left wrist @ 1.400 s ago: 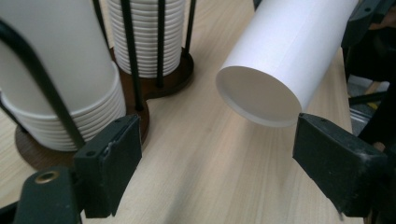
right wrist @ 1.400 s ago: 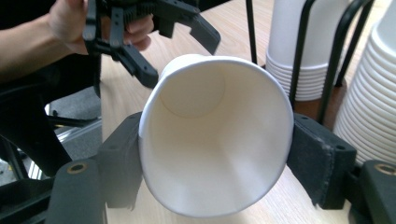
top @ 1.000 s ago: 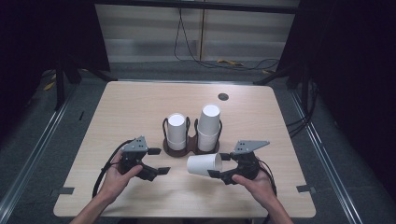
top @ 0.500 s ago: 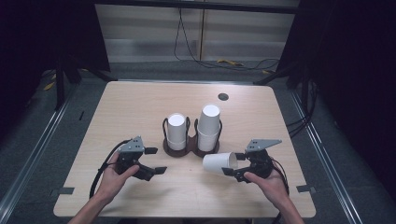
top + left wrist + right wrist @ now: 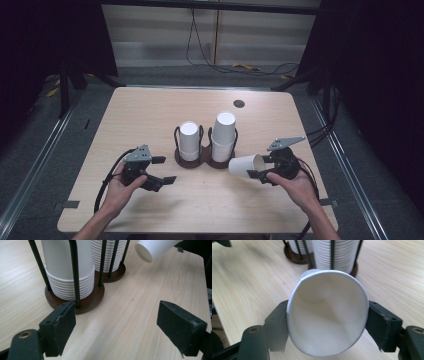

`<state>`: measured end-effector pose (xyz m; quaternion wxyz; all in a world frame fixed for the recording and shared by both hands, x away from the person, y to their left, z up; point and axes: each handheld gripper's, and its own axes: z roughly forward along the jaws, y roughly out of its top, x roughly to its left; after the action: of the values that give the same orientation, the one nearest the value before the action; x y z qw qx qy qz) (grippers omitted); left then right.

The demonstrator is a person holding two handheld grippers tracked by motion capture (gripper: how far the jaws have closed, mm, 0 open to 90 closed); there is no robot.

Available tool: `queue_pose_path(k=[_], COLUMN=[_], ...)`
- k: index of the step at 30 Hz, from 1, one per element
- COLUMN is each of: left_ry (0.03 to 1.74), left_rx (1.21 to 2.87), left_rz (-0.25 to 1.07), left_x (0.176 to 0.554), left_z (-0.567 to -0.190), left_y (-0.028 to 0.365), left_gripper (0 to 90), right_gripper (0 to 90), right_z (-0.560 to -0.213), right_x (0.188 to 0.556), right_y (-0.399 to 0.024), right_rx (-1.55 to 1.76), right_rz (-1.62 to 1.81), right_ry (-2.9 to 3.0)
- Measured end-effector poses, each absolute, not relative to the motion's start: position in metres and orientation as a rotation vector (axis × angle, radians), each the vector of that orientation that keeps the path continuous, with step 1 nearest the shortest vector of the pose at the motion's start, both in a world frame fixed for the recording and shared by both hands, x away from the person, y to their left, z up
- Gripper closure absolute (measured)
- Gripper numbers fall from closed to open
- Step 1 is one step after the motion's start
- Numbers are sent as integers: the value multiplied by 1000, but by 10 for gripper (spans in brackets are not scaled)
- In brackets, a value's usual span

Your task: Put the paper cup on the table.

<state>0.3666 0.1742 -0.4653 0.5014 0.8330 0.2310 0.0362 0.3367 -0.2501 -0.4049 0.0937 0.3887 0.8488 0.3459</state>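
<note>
Near the desk's right front corner, my right tongs (image 5: 257, 173) are clamped on one white paper cup (image 5: 243, 164), held on its side above the wood, just right of the holder, its closed bottom pointing toward the desk's middle and its open mouth toward my hand. From the right gripper view the jaws press the wall just behind the rim, and the mouth is squeezed slightly out of round. I judge the cup very light, thin-walled and easily crushed, its smooth side apt to slip; the rolled rim looks the stiffest part, so a gentle hold there suits it best. My left tongs (image 5: 161, 171) hover near the front left of the desk's middle, jaws wide apart, holding nothing. Count: one loose cup; two stacks of inverted white cups, a shorter left stack (image 5: 189, 140) and a taller right stack (image 5: 223, 135); one dark two-well wire holder (image 5: 202, 161) at the desk's centre; two tongs; one small dark round mark (image 5: 239, 103) toward the far edge.
</note>
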Motion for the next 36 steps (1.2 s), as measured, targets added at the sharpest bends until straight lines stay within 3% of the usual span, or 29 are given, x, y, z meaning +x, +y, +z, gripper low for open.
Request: queue_pose_path(k=[8, 36], left_ry=[561, 537], left_rx=[2021, 2068], left_rz=[140, 120], left_x=[366, 366], left_z=[-465, -471], left_y=[179, 176], left_gripper=[157, 158], right_gripper=[267, 247], right_z=[-395, -388], right_x=[348, 405], right_y=[-257, -268], right_rx=[1197, 1319], right_rz=[930, 391], right_ry=[2515, 2564])
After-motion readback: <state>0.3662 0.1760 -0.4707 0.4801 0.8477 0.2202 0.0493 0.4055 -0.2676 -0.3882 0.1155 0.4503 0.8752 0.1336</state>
